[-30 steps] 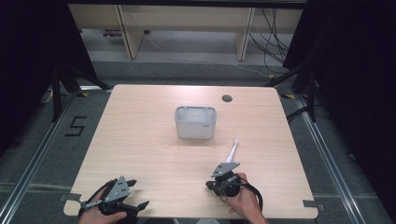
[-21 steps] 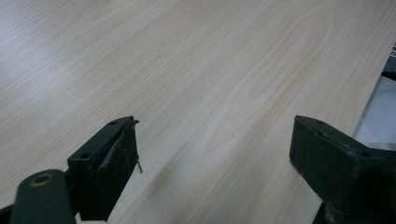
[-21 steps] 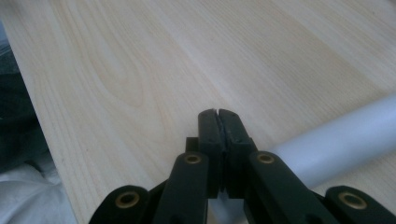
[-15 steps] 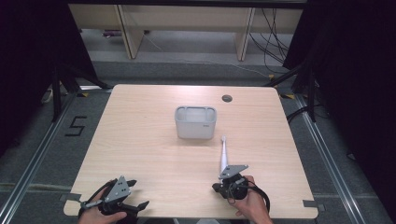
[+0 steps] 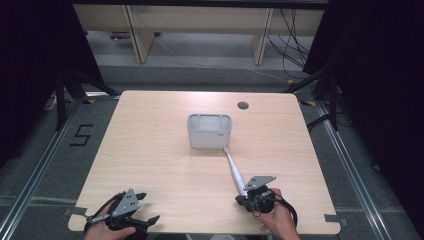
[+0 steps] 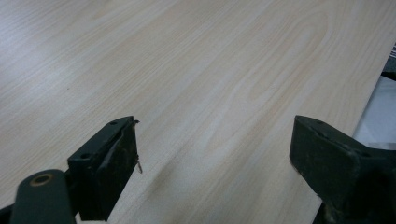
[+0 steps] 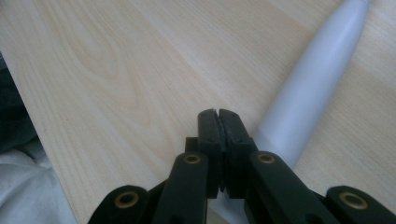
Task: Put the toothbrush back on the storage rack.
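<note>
Down at the table's near right corner, the right gripper (image 5: 248,194) has its jaws pressed together on the thick end of a long white stick-like tool (image 5: 234,170), which lies flat on the wooden table (image 5: 150,150) and reaches up toward the grey bin (image 5: 209,131); its thin tip sits just beside the bin's near right corner. Over at the near left corner, the left gripper (image 6: 215,154) rests low over bare wood, jaws spread wide and holding nothing
</note>
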A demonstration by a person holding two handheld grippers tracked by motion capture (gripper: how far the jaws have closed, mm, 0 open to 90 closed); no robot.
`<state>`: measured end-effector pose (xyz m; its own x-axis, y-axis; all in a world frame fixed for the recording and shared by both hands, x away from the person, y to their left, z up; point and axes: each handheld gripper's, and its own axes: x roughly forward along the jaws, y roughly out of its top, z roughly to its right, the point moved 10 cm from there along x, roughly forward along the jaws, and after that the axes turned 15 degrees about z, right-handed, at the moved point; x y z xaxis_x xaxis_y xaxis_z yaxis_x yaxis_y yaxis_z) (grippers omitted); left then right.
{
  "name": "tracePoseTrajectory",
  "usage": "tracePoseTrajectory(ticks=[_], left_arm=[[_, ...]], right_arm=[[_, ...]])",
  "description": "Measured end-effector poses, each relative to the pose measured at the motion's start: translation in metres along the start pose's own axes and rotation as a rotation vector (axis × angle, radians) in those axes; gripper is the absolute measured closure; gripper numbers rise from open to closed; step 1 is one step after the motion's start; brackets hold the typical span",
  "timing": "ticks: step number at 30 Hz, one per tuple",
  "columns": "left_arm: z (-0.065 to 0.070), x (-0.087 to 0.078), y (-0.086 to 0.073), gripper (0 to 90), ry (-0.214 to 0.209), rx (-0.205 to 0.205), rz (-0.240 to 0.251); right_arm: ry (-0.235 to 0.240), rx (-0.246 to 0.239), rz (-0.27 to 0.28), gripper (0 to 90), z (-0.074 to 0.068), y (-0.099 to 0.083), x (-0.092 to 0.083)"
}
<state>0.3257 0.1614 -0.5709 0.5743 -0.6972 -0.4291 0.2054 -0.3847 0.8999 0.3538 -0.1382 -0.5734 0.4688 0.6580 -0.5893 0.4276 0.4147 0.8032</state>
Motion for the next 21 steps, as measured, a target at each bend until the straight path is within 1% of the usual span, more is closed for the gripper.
tracePoseTrajectory(ticks=[1,2,3,4,5,6,7,8,9,10,11,13,14,15,16,17,18,19,20,21], left_arm=[[0.002,0.0,0.001,14.7,-0.01,-0.01,0.007],[0.003,-0.001,0.0,14.7,-0.016,-0.016,-0.003],[0.002,-0.001,0.0,14.7,-0.016,-0.014,-0.002],[0.002,0.0,0.0,14.7,-0.01,-0.014,0.002],[0.001,0.0,0.0,14.8,-0.005,-0.01,0.005],[0.002,0.0,0.0,14.7,-0.013,-0.012,-0.002],[0.002,0.0,0.0,14.7,-0.013,-0.012,-0.002],[0.002,0.0,0.0,14.8,-0.007,-0.013,0.005],[0.0,0.0,0.0,14.7,0.002,-0.003,0.001],[0.001,0.0,0.001,14.8,-0.005,-0.007,0.006],[0.002,-0.001,0.0,14.7,-0.016,-0.014,-0.001],[0.002,-0.001,0.0,14.7,-0.015,-0.014,-0.001],[0.002,0.0,0.001,14.8,-0.006,-0.013,0.006],[0.001,0.0,0.0,14.7,-0.004,-0.01,0.005],[0.002,-0.001,0.0,14.8,-0.016,-0.012,-0.002],[0.002,-0.001,0.0,14.7,-0.016,-0.014,-0.003],[0.002,-0.001,0.0,14.7,-0.015,-0.013,-0.001],[0.002,-0.001,0.0,14.7,-0.014,-0.013,-0.002],[0.002,-0.001,0.0,14.7,-0.014,-0.013,-0.003],[0.003,0.0,0.0,14.7,-0.018,-0.014,0.002]], right_arm=[[-0.003,-0.004,-0.006,88.0,0.001,-0.001,-0.001],[-0.002,0.0,-0.007,88.0,0.002,-0.001,-0.001],[0.002,0.014,-0.028,88.0,0.001,-0.003,-0.004],[-0.001,0.003,-0.022,88.0,0.003,-0.003,-0.003],[-0.004,0.018,-0.026,87.9,0.003,-0.003,-0.004],[-0.007,0.006,-0.005,87.9,0.005,-0.002,-0.002],[-0.006,0.008,-0.011,87.9,0.005,-0.003,-0.003],[0.003,0.028,-0.034,87.9,0.003,-0.004,-0.006],[-0.004,0.011,-0.024,87.8,0.006,-0.003,-0.006],[-0.008,0.002,-0.018,87.8,0.007,-0.004,-0.004],[-0.005,0.001,-0.027,87.7,0.008,-0.005,-0.006],[-0.015,0.016,-0.016,87.7,0.008,-0.005,-0.005],[-0.009,0.007,-0.028,87.7,0.01,-0.005,-0.007],[-0.014,0.012,-0.03,87.7,0.011,-0.006,-0.008],[-0.017,0.019,-0.03,87.7,0.011,-0.005,-0.008],[-0.019,0.026,-0.017,87.8,0.011,-0.005,-0.008],[-0.018,0.011,-0.028,87.7,0.013,-0.006,-0.009],[-0.017,0.01,-0.028,87.7,0.014,-0.006,-0.01],[-0.025,0.014,-0.015,87.7,0.015,-0.006,-0.009],[-0.024,0.025,-0.019,87.7,0.015,-0.006,-0.01]])
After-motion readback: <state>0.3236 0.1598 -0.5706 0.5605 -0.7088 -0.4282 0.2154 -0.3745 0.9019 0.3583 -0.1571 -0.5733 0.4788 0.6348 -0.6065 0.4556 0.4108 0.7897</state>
